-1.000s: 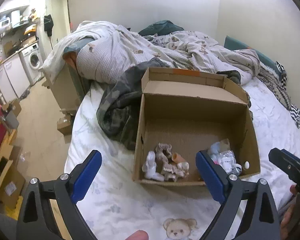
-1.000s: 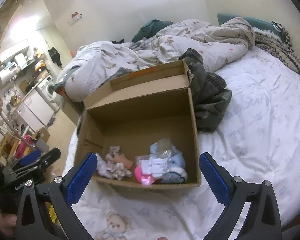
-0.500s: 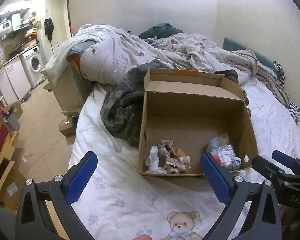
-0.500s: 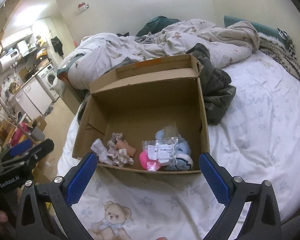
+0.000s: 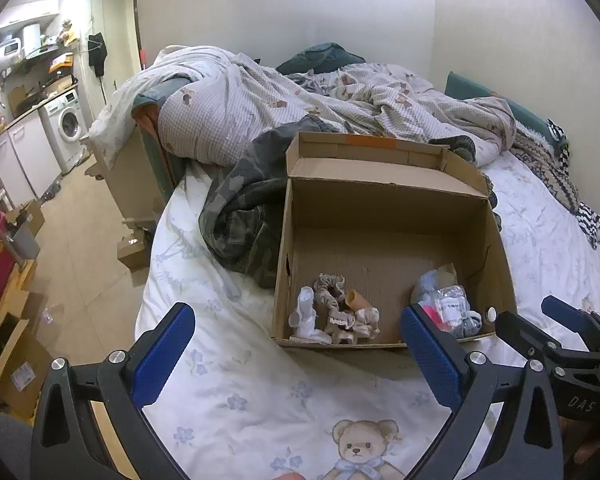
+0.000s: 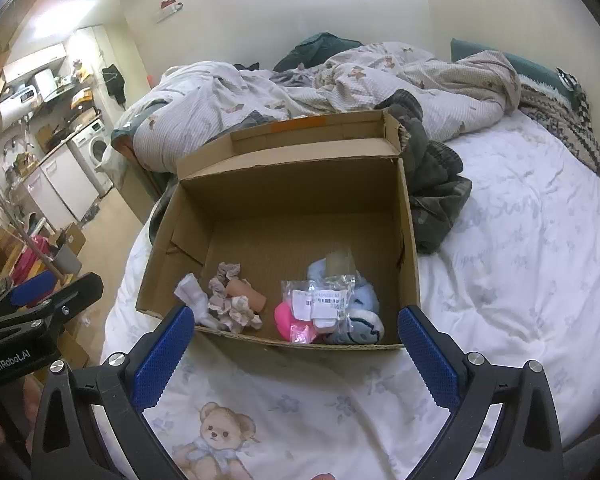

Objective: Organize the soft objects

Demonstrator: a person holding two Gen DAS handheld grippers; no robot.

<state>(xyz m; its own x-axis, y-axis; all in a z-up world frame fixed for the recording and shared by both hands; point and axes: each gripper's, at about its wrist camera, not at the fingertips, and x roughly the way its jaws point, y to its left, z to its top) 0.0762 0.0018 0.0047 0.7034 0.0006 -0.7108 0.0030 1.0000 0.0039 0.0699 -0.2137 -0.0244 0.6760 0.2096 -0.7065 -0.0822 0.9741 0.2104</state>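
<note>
An open cardboard box (image 5: 380, 196) (image 6: 284, 168) sits on the white bed sheet. Inside at its near left lie beige scrunchies and a white sock (image 5: 334, 314) (image 6: 224, 304). At its near right lie a plastic bag, a pink item and pale blue socks (image 5: 446, 306) (image 6: 328, 306). My left gripper (image 5: 296, 344) is open and empty, hovering in front of the box. My right gripper (image 6: 296, 340) is open and empty, also just short of the box's near wall. Each gripper shows at the edge of the other's view.
A rumpled duvet (image 5: 300, 100) and a camouflage garment (image 5: 240, 216) lie behind and left of the box. A dark garment (image 6: 436, 184) lies at its right. The bed edge drops to the floor at left (image 5: 80, 248), with boxes and a washing machine (image 5: 70, 124) beyond.
Both grippers have pulled back and risen from the box, so it looks smaller and farther. Both stay open and empty. The box contents have not moved.
</note>
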